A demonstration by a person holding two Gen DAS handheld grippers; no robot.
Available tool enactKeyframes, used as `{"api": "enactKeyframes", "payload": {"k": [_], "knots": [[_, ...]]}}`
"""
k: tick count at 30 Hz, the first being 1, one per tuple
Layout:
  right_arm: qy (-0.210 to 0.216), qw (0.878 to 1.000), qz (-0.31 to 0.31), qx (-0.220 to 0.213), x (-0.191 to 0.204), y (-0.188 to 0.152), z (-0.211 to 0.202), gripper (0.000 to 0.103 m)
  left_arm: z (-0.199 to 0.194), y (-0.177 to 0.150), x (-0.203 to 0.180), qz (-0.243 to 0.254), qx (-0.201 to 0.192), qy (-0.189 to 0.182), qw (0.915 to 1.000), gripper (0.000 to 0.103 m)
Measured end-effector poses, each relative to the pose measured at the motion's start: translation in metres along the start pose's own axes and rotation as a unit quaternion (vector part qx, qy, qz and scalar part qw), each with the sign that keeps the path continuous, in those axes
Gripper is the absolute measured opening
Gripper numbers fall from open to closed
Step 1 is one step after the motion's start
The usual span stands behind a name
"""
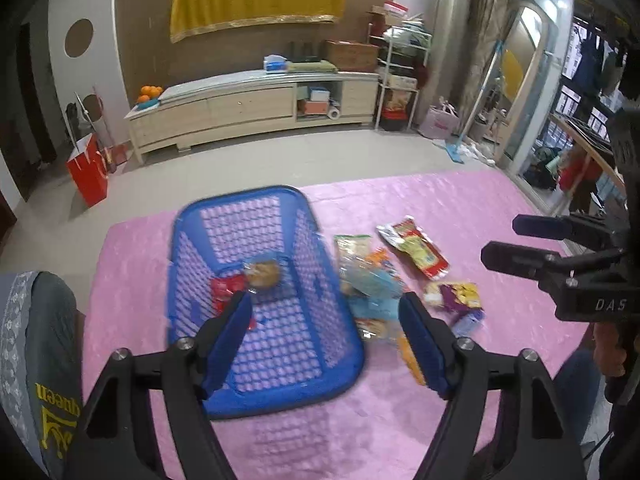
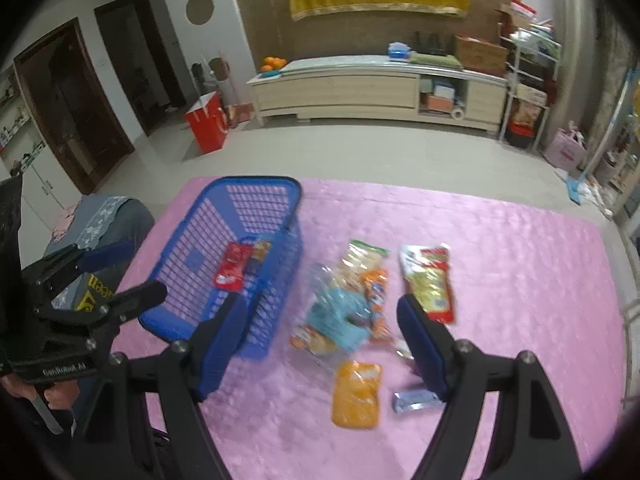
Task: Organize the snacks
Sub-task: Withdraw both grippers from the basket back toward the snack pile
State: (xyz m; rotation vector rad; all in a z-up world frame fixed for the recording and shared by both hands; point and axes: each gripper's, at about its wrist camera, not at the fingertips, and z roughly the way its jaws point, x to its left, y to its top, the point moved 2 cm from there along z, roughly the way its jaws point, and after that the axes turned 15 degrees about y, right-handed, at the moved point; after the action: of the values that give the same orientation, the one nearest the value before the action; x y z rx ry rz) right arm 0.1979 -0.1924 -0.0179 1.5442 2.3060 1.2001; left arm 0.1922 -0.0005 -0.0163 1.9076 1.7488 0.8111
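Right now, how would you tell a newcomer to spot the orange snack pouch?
Start at the blue basket on the pink tablecloth. The loose snack pile lies beside it; the orange pouch lies at the pile's near end. It is the only plain orange packet, next to a small silver wrapper.

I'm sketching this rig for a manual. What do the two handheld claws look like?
Both match: black angular frames with silver screws at the joints, each carrying two fingers faced with blue pads. The left claw shows "DavRobot" lettering on its body in the right view; the right claw shows "DAS" lettering in the left view. No cables are clearly visible.
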Motion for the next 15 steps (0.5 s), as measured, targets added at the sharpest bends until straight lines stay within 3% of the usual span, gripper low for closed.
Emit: {"api": "enactKeyframes", "payload": {"k": [6,15], "knots": [[-0.031,0.999,0.014,-0.002,-0.033,-0.032,-0.021,0.081,0.004,-0.020,-0.051,0.008,0.015,-0.028,0.9995,0.077],[-0.034,0.998,0.053,0.027,-0.087,-0.081,-0.014,0.081,0.044,-0.052,-0.109,-0.001,0.083,-0.038,0.9958,0.077]]}}
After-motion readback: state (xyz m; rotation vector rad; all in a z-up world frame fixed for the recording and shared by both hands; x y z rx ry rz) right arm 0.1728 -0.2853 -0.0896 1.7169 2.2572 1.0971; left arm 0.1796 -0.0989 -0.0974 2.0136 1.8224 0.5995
